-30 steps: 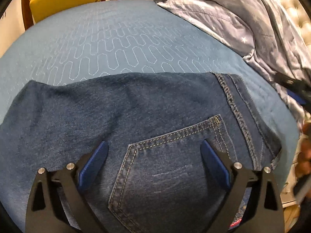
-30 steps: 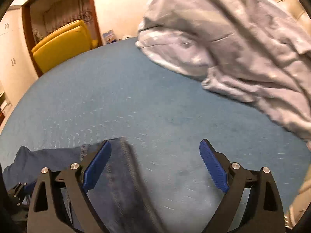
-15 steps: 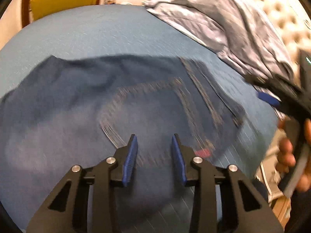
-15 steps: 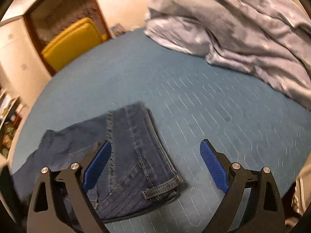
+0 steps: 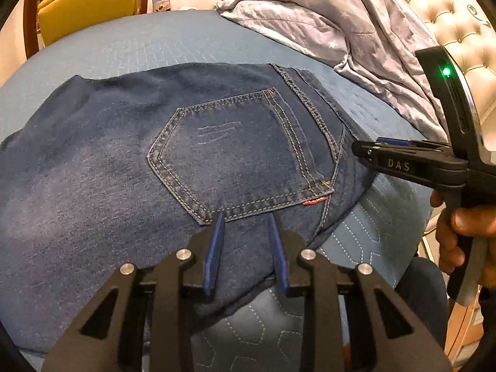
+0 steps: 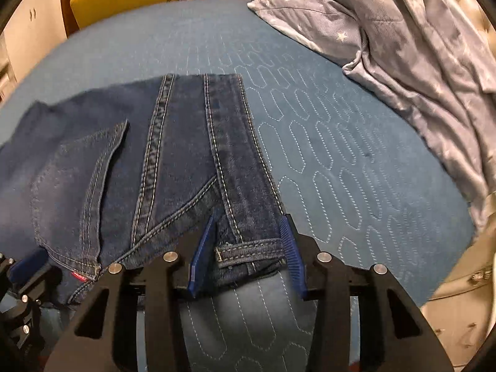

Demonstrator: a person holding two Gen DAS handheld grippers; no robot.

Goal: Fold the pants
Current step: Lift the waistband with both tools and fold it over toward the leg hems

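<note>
Dark blue jeans lie folded on the blue quilted bed, back pocket up. My left gripper sits over the near edge of the jeans just below the pocket, its blue pads partly closed around the denim edge with a gap between them. My right gripper straddles the waistband end of the jeans at the near right corner, jaws partly closed with the belt loop between the pads. The right gripper also shows from the side in the left wrist view.
A crumpled grey star-print duvet lies at the back right of the bed. A tufted cream headboard stands to the right. A yellow chair stands beyond the far edge. A person's hand holds the right gripper's handle.
Both grippers have pulled back to the near edge of the jeans and narrowed their jaws, the left from wide open over the pocket, the right from wide open above the bed.
</note>
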